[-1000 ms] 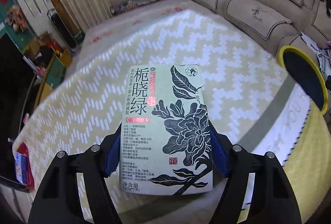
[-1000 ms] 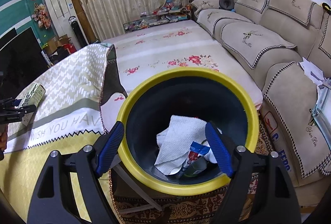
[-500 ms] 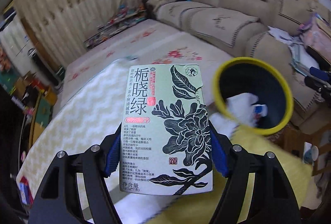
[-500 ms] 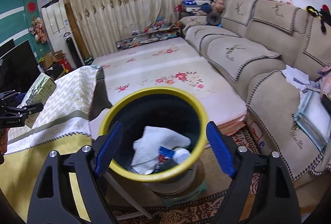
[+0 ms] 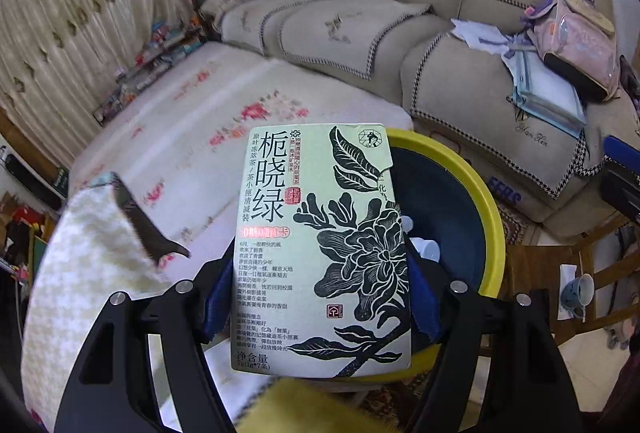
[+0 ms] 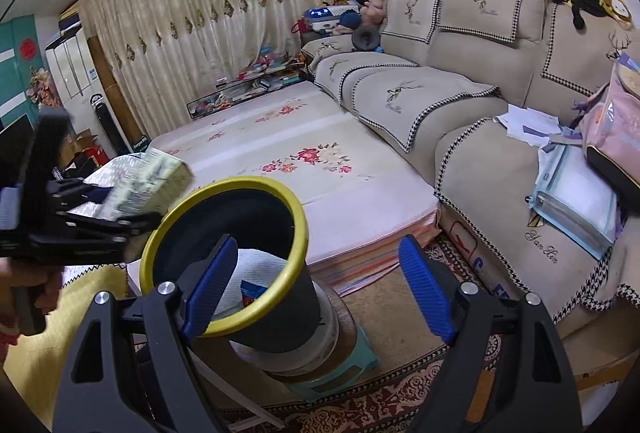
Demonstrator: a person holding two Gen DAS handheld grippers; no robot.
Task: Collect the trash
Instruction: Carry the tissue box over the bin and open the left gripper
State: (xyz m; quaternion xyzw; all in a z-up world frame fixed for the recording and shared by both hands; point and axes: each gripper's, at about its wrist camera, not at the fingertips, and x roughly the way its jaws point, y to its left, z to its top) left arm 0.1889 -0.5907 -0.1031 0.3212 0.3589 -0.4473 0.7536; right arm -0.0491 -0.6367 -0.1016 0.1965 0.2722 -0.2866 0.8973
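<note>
Tea box [image 5: 320, 253], pale green with black flower print and Chinese lettering, is sitting clamped between the blue pads of my left tongs [image 5: 316, 297], its printed face turned up toward the camera. I am holding it over the near rim of the trash bin [image 5: 490, 217], so its far end is covering part of the bin's dark inside. In the right wrist view the same box [image 6: 148, 181] is showing at the bin's upper left, just above the yellow rim [image 6: 296, 217], gripped by the left tongs [image 6: 100, 209].

My right tongs [image 6: 320, 289] are standing apart with nothing between the pads; the left pad is overlapping the bin's mouth in the view, while the right pad is hanging clear of the bin on its right.

Inside the bin a crumpled white paper towel [image 6: 256, 273] is lying, with a small blue-and-red wrapper [image 6: 252, 291] beside it. The bin is resting on a round stand atop a teal stool [image 6: 340, 373]. Behind the bin a floral mattress [image 6: 312, 169] is lying, and to the bin's right a beige sofa [image 6: 460, 101] is carrying papers and a pink bag [image 6: 616, 129]. A patterned rug [image 6: 360, 401] is spreading under the stool.
</note>
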